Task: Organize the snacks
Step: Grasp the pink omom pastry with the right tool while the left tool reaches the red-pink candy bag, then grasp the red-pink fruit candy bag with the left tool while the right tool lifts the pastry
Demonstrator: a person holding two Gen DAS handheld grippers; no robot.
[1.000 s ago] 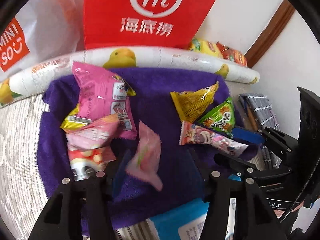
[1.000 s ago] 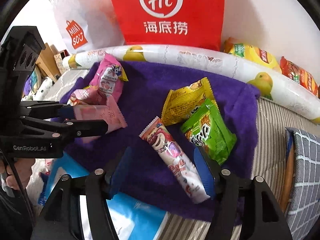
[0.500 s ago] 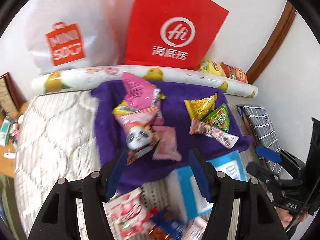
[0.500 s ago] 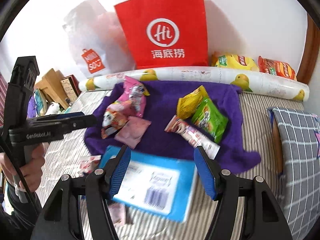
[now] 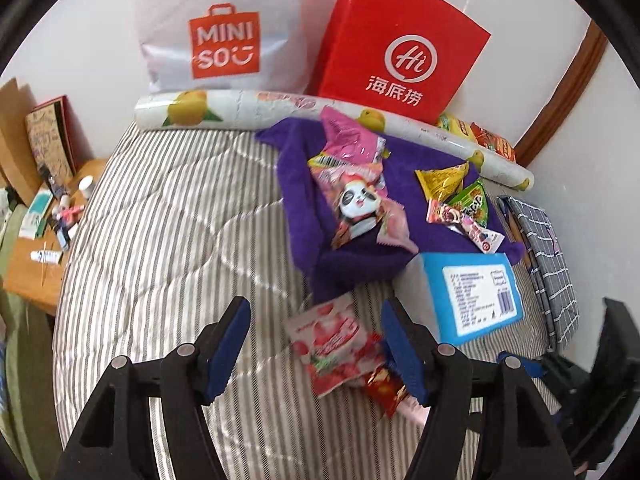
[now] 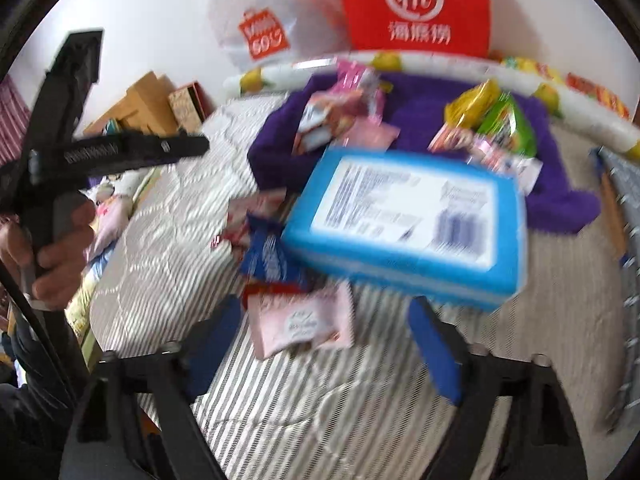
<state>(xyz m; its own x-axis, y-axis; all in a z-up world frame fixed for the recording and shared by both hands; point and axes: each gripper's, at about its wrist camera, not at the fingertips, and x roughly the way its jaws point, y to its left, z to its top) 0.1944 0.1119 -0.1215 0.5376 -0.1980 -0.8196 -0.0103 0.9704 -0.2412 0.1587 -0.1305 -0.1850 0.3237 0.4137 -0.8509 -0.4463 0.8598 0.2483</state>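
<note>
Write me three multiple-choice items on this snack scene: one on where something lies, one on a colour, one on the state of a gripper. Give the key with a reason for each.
1. Where does the panda-face packet lie?
A. on the purple towel
B. on the blue box
C. inside the red bag

2. What colour is the bag with the round "Hi" logo?
A. white
B. red
C. green

3. What is between the fingers of the left gripper?
A. the blue box, clamped
B. the green packet, clamped
C. nothing gripped; a strawberry packet lies loose on the striped bedding below

Key:
1 A: the packet rests on the towel with other pink packets.
2 B: the logo bag standing at the wall is red; the one beside it is white.
3 C: the jaws are opening and the blue pads stand clear of the packet.
</note>
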